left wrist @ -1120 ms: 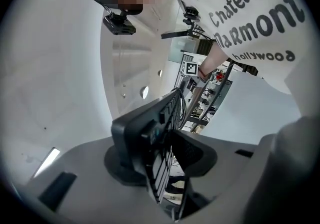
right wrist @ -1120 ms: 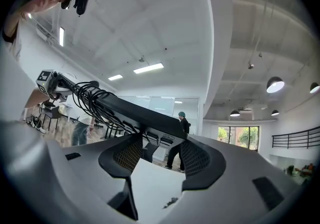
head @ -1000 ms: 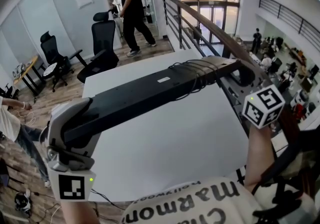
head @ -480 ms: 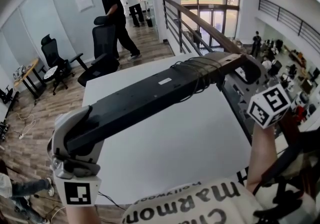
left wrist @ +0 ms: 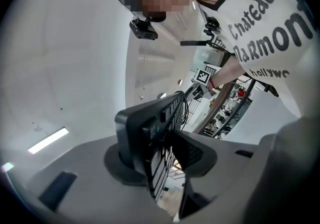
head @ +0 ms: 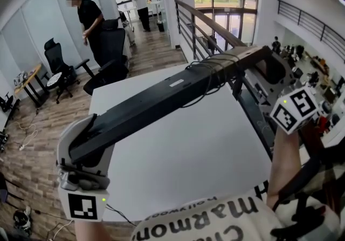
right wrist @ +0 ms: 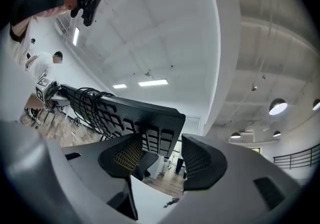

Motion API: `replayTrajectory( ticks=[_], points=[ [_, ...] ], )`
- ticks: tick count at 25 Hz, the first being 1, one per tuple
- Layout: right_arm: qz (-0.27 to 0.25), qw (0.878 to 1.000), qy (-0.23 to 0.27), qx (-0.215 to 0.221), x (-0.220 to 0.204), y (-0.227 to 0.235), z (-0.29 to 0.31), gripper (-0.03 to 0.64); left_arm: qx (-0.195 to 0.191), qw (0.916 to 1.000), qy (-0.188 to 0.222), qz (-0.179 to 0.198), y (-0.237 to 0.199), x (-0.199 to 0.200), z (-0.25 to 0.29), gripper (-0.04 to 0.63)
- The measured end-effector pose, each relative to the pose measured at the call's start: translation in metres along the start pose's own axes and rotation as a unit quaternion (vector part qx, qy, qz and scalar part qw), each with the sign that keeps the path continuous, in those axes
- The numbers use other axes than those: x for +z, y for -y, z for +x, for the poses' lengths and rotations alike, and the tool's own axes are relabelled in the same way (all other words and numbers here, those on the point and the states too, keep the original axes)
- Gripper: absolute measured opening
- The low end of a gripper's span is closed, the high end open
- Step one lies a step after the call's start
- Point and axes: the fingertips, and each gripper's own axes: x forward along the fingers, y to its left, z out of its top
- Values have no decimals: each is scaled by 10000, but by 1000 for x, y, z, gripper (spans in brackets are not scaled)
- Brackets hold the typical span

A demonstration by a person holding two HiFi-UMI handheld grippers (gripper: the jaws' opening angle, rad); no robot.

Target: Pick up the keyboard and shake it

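The long plastic keyboard (head: 156, 102) and its looped cable (head: 213, 75) are black; the rectangular worktop (head: 178, 164) is plain white. The grey left hand-held gripper (head: 90, 135) and right hand-held gripper (head: 264, 63) bear white cubes (head: 294, 109) with black square markers.

Clamped between the pads of the right gripper (right wrist: 162, 160): one end of a black keyboard (right wrist: 125, 113), key side toward the camera, stretching away up-left from the jaws. Farther along, black cable (right wrist: 90, 100) wound round it. Beyond the tips, white ceiling (right wrist: 165, 27) with strip lights (right wrist: 152, 83); round lamps (right wrist: 277, 106) off right.
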Motion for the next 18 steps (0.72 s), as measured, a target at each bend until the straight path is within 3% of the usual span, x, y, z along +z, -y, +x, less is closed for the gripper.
replayTrajectory(
  ticks=[5, 10, 14, 18],
  points=[
    [35, 9999, -94, 19, -7, 3, 3, 261, 58, 9993, 45, -375, 0, -10, -4, 152],
    [54, 9950, -767, 633, -45, -4, 33, 285, -65, 9974, 132, -703, -1, -16, 6, 156],
    [-67, 9949, -866, 509, -54, -6, 31, 287, -178, 9957, 114, -899, 6, -17, 7, 157],
    [-131, 9941, -1004, 390, -64, -3, 36, 287, -195, 9964, 102, -824, 8, -18, 9, 158]
  ],
)
